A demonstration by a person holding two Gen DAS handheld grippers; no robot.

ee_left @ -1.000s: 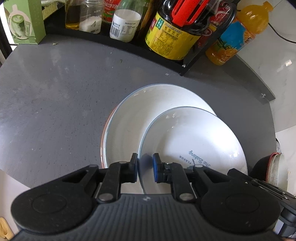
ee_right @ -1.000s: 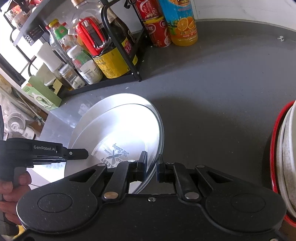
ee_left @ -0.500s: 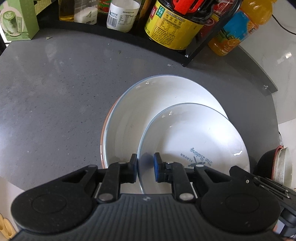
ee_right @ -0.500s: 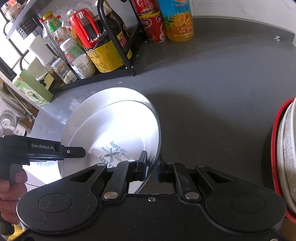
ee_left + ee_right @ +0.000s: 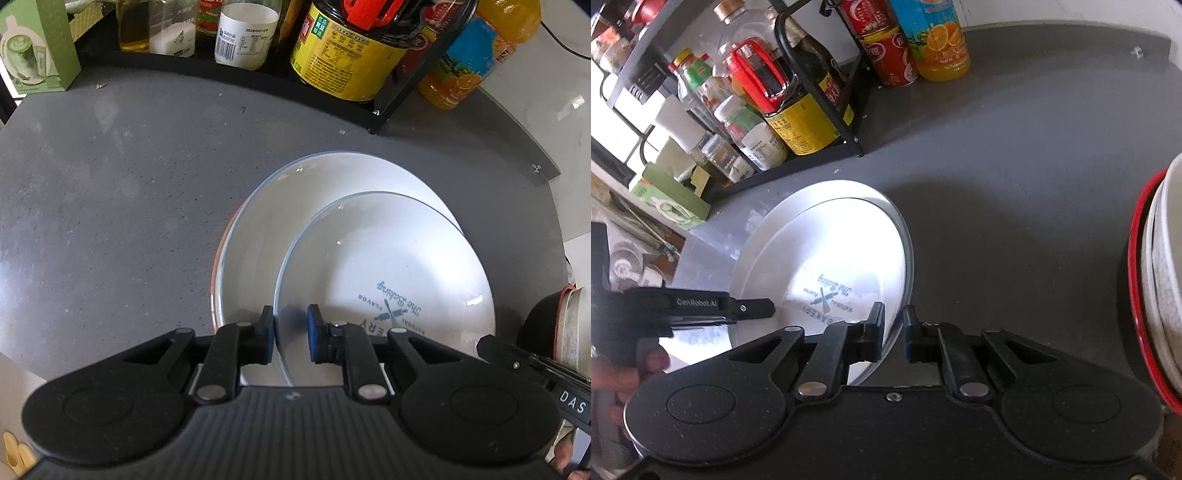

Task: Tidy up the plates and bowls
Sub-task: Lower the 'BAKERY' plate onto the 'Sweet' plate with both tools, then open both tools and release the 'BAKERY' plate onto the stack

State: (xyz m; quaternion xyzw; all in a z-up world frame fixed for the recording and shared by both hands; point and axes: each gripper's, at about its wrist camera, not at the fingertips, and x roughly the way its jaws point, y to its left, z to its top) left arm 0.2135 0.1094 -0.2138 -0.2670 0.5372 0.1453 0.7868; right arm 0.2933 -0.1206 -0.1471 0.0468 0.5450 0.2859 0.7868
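Observation:
A white plate with blue lettering point(image 5: 388, 266) is held over a larger white plate point(image 5: 280, 214) that rests on the grey counter. My left gripper point(image 5: 290, 334) is shut on the lettered plate's left rim. My right gripper point(image 5: 894, 330) is shut on the same plate's point(image 5: 827, 258) right rim. The larger plate point(image 5: 849, 186) shows behind it in the right wrist view. Stacked bowls with a red rim point(image 5: 1152, 280) stand at the right; they also show in the left wrist view point(image 5: 565, 321).
A black rack point(image 5: 402, 92) of sauce bottles and jars stands along the back of the counter point(image 5: 110, 184). An orange juice bottle point(image 5: 936, 40) and red cans point(image 5: 890, 55) stand beside it. A green box point(image 5: 37, 48) sits at the back left.
Both grippers have shifted slightly with the lettered plate held between them. The plate stays over the larger plate.

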